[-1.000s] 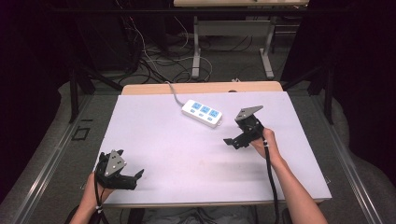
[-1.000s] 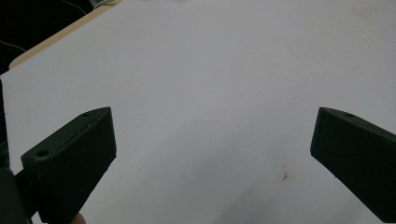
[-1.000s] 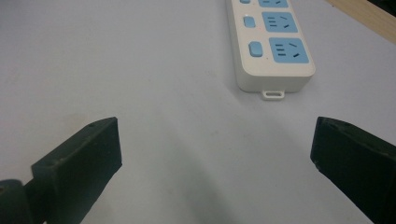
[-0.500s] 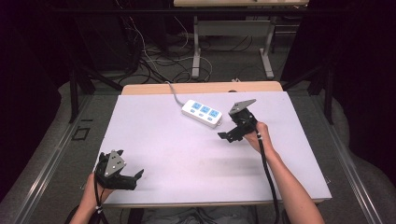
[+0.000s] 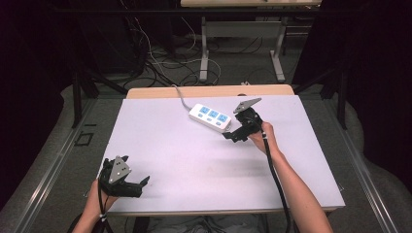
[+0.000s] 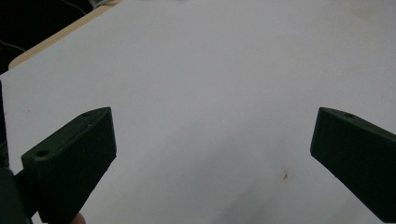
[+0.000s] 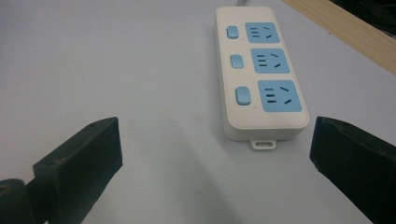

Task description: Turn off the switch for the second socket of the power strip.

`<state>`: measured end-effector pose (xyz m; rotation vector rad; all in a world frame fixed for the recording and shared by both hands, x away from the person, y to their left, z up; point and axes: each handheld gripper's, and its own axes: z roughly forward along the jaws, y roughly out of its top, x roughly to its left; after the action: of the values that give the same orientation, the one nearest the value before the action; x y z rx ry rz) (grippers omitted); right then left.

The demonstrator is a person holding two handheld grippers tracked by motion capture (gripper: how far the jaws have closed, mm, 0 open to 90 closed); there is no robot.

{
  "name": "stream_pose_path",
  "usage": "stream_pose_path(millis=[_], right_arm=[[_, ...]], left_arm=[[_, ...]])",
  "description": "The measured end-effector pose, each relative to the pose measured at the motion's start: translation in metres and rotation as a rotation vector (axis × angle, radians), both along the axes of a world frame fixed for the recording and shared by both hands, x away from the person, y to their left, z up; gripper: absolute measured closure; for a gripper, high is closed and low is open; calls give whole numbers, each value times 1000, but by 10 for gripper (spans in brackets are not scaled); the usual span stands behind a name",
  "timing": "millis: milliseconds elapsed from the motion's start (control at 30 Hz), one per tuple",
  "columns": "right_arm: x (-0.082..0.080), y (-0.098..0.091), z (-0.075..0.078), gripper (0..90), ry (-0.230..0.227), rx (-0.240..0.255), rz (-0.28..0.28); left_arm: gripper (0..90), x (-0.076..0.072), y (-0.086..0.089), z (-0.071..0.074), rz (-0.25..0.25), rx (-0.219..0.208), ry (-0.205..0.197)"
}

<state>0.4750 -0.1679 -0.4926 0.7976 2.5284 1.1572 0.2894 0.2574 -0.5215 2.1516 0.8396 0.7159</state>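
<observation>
A white table (image 5: 194, 165) with a bare wooden strip along its far edge spans the middle of the high view, with dark floor and tangled cables beyond it.

The right gripper (image 5: 232, 136) is held above the table's far right-centre, just beside the near end of the power strip (image 5: 210, 117). Its jaws stand wide apart and grip nothing; in the right gripper view they rise at the left and right bottom corners with bare table and the strip's near end between them, not touching it. A black cable (image 5: 274, 174) runs from it back along the person's forearm.

The left gripper (image 5: 136, 184) sits low at the table's near left corner, in the person's left hand (image 5: 104, 194). Its jaws are also spread wide and empty, with only plain table surface between them in the left gripper view (image 6: 210, 140).

The power strip lies flat near the far edge at the table's centre, angled slightly. It is white, with three blue sockets (image 7: 279, 95) in a row, a small blue switch (image 7: 242, 95) beside each, and a hanging tab (image 7: 263, 144) at its near end. Its grey cord (image 5: 180, 95) leads off over the far edge.
</observation>
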Motion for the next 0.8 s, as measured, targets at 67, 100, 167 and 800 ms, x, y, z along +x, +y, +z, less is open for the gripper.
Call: stream_pose_path(millis=[67, 100, 167, 800], right_arm=[[4, 2, 0, 14, 12, -12, 1], [5, 3, -1, 14, 2, -1, -8], [9, 5, -1, 12, 4, 11, -3], [42, 35, 3, 0, 23, 20, -28]], left_arm=[[1, 0, 0, 0, -2, 2, 0], [1, 0, 0, 0, -3, 2, 0], [1, 0, 0, 0, -3, 2, 2], [1, 0, -1, 0, -9, -2, 2]])
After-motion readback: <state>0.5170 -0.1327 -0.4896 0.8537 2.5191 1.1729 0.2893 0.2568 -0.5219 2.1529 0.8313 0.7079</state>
